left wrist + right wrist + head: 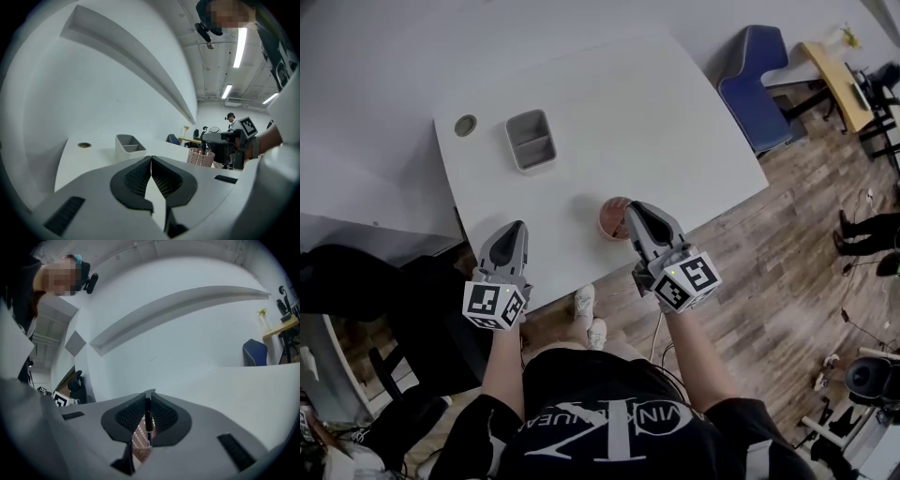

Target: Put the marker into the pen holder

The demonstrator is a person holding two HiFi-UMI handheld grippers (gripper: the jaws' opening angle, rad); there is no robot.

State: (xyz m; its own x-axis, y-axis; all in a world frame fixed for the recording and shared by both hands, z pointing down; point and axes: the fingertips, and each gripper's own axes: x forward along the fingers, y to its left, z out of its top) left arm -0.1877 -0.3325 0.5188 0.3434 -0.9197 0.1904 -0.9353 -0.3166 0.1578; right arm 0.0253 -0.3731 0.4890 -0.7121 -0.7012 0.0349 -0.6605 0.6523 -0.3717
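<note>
The table (609, 122) is smooth matt white; on it the tray (531, 141) looks matt grey plastic, the holder (609, 223) pink perforated plastic. Beside the table the floor (787, 234) is wood plank. The right gripper (148, 397) is matt grey plastic with black textured pads (129, 416), the marker (148, 418) smooth black.

- Left gripper (517, 228) — near left, forearm stretched forward, jaws pressed together with nothing between them.
- Right gripper (632, 208) — near right, slightly farther out, jaws clamped on a marker (148, 416).

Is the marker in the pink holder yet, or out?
Out: the marker is gripped upright in the right gripper's jaws above the pink holder; tip depth unclear.
</note>
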